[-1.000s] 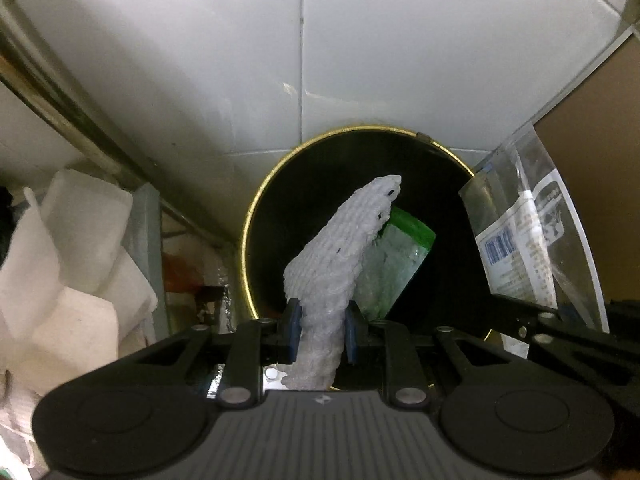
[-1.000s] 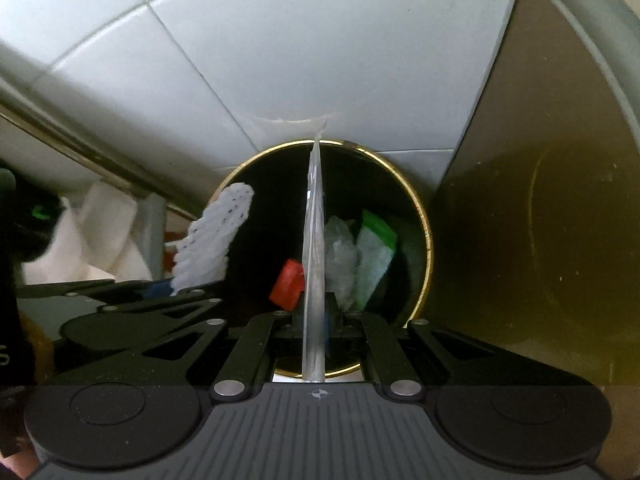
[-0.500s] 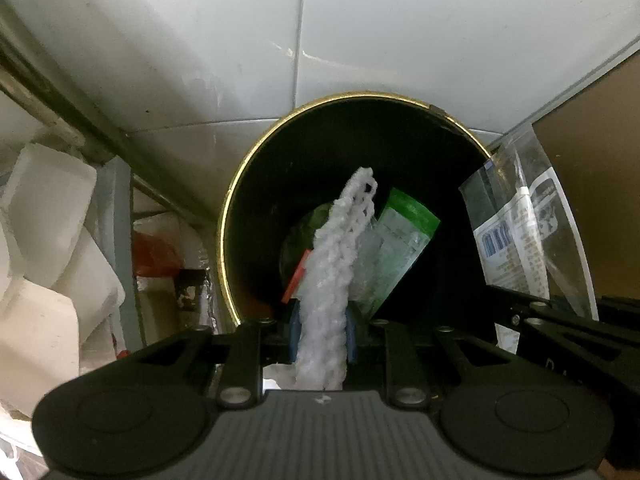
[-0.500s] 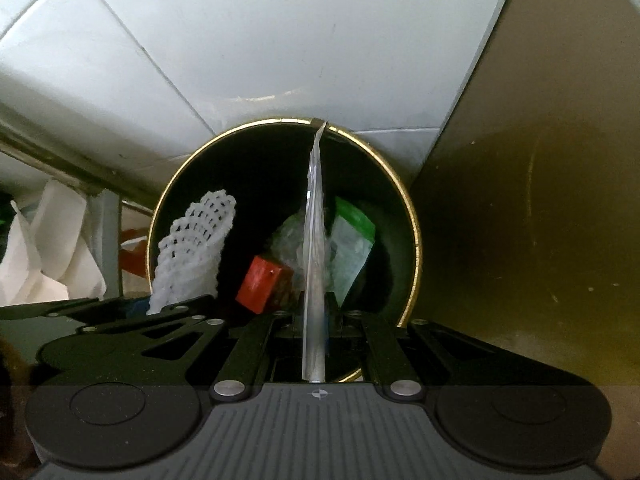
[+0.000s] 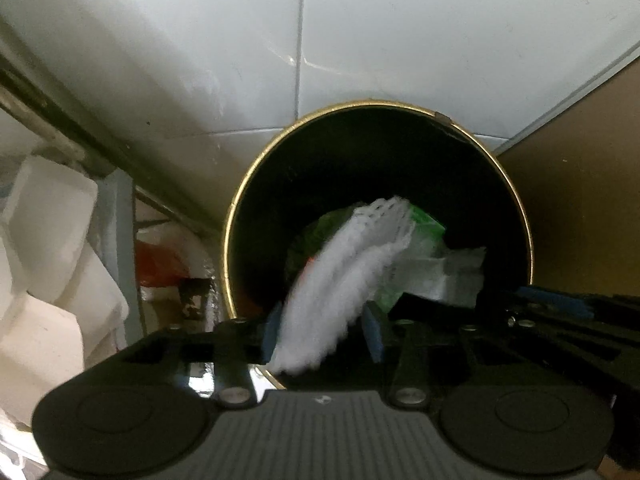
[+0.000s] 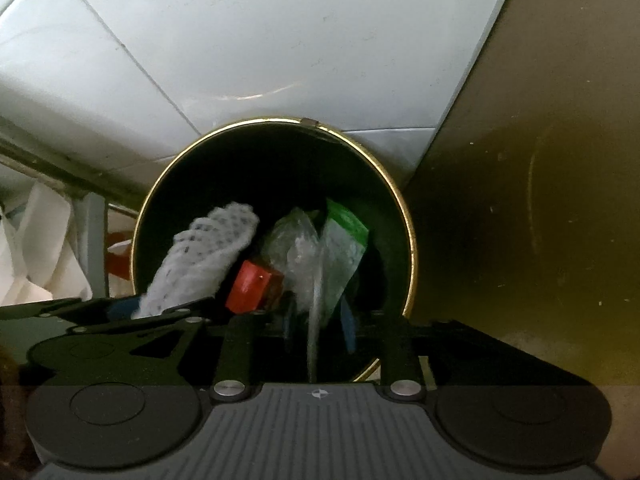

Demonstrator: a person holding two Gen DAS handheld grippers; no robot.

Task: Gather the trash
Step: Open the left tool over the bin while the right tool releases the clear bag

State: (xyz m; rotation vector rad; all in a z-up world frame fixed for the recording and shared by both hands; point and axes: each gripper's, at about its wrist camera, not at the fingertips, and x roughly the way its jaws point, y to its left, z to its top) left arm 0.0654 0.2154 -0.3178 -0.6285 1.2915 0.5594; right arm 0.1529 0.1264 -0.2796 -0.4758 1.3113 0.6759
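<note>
The gold-rimmed black bin [image 5: 516, 200] looms closer than a second ago. Both claws have just been opening: the left claw [image 5: 322, 330] stands spread around the foam net sleeve [image 5: 344, 272], which leans up-right into the bin; the right claw [image 6: 318, 322] stands spread, the clear plastic bag [image 6: 314, 320] edge-on between its pads, long axis pointing into the bin.

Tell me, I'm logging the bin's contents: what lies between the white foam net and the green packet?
In the right wrist view, a red box and a crumpled clear bag lie between them.
</note>
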